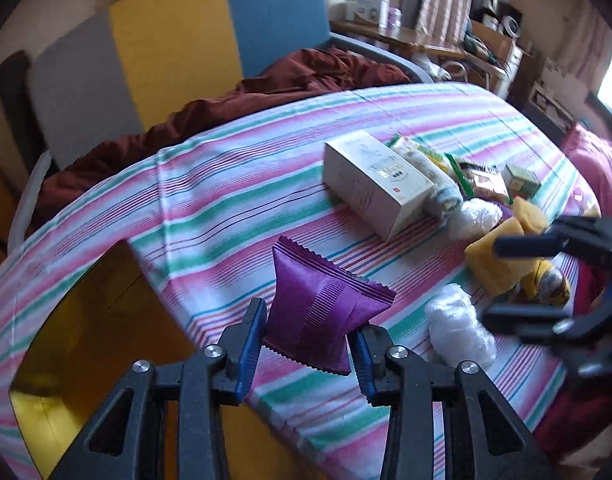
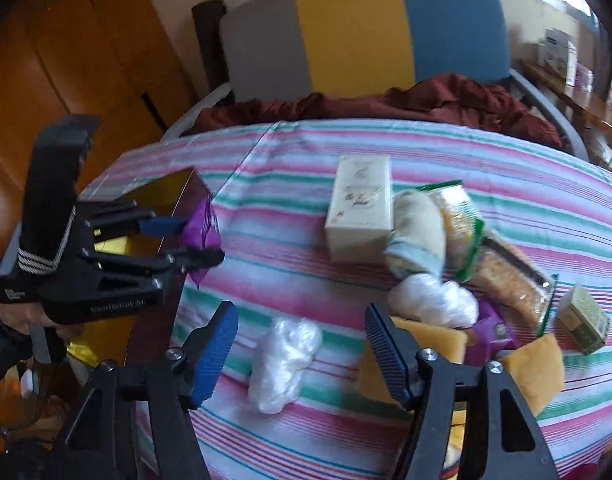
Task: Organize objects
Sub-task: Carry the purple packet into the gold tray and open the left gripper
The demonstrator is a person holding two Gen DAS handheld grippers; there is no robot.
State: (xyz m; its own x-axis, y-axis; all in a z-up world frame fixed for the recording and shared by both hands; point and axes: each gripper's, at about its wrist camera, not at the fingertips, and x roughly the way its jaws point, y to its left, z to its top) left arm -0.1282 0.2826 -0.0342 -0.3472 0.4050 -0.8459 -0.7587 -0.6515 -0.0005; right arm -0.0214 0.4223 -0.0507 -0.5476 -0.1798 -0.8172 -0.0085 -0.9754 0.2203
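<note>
My left gripper (image 1: 309, 320) is shut on a shiny purple snack packet (image 1: 321, 300), which it holds above the striped tablecloth (image 1: 226, 200). In the right wrist view that gripper (image 2: 198, 242) hangs with the packet (image 2: 204, 224) beside an open box with a golden lining (image 2: 162, 196). My right gripper (image 2: 300, 316) is open. A crumpled white plastic bundle (image 2: 284, 360) lies on the cloth below the gap between its fingers, apart from the pads. In the left wrist view the right gripper (image 1: 495, 280) hovers over a yellow sponge (image 1: 489, 264).
A white carton (image 2: 361, 208) lies mid-table beside a rolled cloth (image 2: 417, 232), snack packets (image 2: 461, 224), a second white bundle (image 2: 433, 296), yellow sponges (image 2: 533, 368) and a small green box (image 2: 583, 316). A chair (image 2: 357, 28) with a dark red cloth (image 2: 425, 100) stands behind the table.
</note>
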